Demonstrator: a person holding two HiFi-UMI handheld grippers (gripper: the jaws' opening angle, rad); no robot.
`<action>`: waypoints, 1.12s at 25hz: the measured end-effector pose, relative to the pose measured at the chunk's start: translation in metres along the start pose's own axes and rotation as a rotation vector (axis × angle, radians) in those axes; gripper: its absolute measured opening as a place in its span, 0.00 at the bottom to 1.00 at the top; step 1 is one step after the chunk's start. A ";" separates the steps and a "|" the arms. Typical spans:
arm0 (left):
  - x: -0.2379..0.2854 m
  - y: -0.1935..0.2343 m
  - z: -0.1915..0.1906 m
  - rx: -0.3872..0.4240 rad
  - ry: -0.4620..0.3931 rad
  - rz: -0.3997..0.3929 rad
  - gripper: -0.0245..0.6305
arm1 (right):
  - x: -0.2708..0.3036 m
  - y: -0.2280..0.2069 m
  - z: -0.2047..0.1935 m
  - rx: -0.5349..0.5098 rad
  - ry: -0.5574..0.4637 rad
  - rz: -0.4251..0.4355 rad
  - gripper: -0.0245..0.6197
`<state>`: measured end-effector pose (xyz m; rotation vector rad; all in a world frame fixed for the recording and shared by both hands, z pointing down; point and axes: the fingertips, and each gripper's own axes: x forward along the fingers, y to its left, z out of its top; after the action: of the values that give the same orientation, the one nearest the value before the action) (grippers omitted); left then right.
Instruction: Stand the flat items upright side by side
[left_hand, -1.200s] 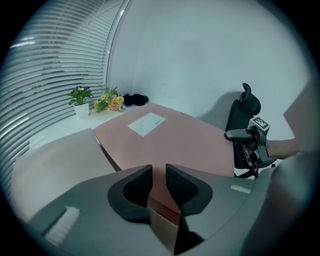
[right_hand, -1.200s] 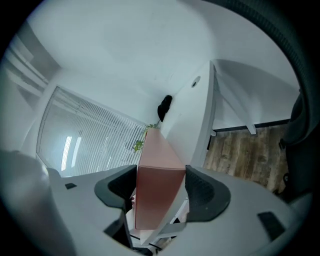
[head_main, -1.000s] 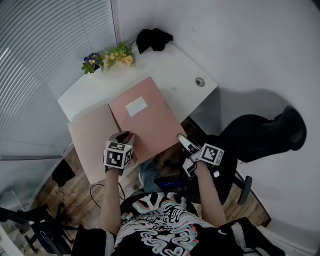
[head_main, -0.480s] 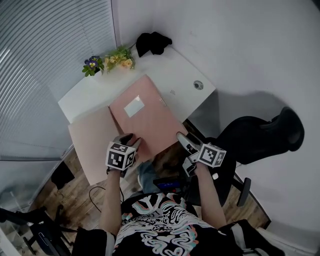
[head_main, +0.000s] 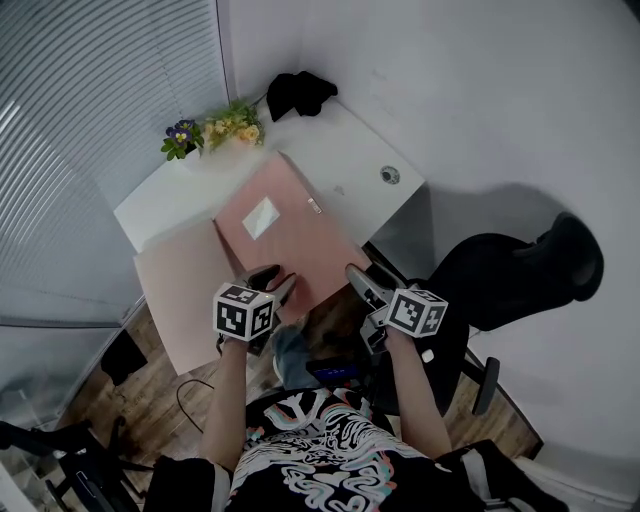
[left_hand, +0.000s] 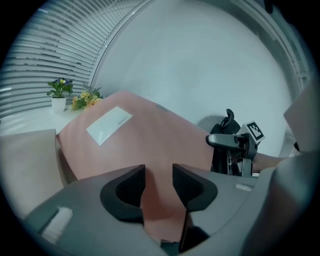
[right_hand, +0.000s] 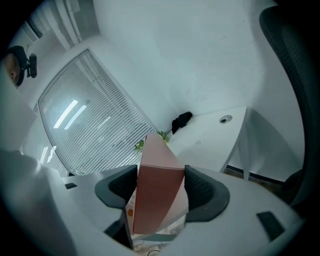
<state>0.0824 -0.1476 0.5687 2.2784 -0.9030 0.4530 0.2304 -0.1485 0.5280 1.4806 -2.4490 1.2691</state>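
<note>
A pink box file (head_main: 295, 235) with a white label is tilted, its near end raised off the white desk (head_main: 345, 150). My right gripper (head_main: 356, 280) is shut on the file's spine, which fills the gap between its pads (right_hand: 161, 182). My left gripper (head_main: 274, 286) is at the file's near left corner. Its jaws have just been opening, and the pink cover (left_hand: 150, 140) shows through the gap (left_hand: 159, 175) without being pressed. A paler pink folder (head_main: 180, 285) lies flat to the left (left_hand: 25, 160).
Small flower pots (head_main: 215, 125) and a black item (head_main: 295, 92) stand at the desk's far edge by the blinds. A cable grommet (head_main: 389, 175) sits in the desk's right part. A black office chair (head_main: 510, 270) is on the right, over a wooden floor.
The box file's near end has risen, so it tilts more steeply. The left gripper has opened and shifted right along the near edge. The right gripper has lifted slightly and rolled.
</note>
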 end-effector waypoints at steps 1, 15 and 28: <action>0.001 -0.002 0.001 -0.010 -0.007 -0.006 0.30 | 0.000 0.001 0.001 -0.008 0.001 0.000 0.50; 0.014 -0.004 0.014 -0.038 -0.033 -0.013 0.30 | -0.004 0.025 0.029 -0.257 -0.029 -0.037 0.49; 0.029 -0.006 0.027 -0.040 -0.031 -0.014 0.30 | -0.005 0.056 0.047 -0.649 -0.041 -0.066 0.49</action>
<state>0.1087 -0.1764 0.5615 2.2601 -0.9036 0.3913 0.2087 -0.1627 0.4591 1.3752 -2.4513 0.3582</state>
